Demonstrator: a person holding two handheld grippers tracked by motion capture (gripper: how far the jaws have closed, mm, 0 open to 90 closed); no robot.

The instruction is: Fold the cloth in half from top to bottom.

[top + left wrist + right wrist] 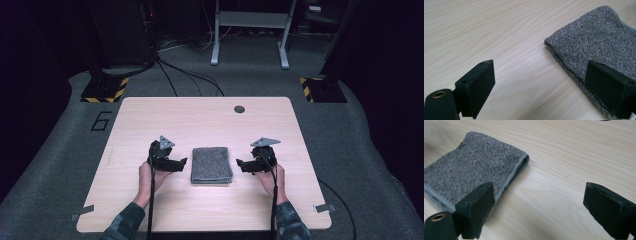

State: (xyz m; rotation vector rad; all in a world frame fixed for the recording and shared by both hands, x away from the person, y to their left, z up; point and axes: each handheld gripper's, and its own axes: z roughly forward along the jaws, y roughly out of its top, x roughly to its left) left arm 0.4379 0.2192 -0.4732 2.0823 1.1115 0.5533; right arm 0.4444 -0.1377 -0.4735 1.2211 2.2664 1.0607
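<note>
Folded grey towel point(212, 165) flat on wooden table point(200, 120), left gripper point(181, 163) and right gripper point(242, 164) flanking it, both jaws spread wide, gripping nothing.

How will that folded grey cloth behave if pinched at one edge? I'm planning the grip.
The folded grey cloth looks like soft knit, so it would probably droop and unfold. Its stacked layers may separate, and it seems light.

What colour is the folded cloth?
Speckled grey, black-and-white knit; the cloth shows best in the right gripper view.
</note>
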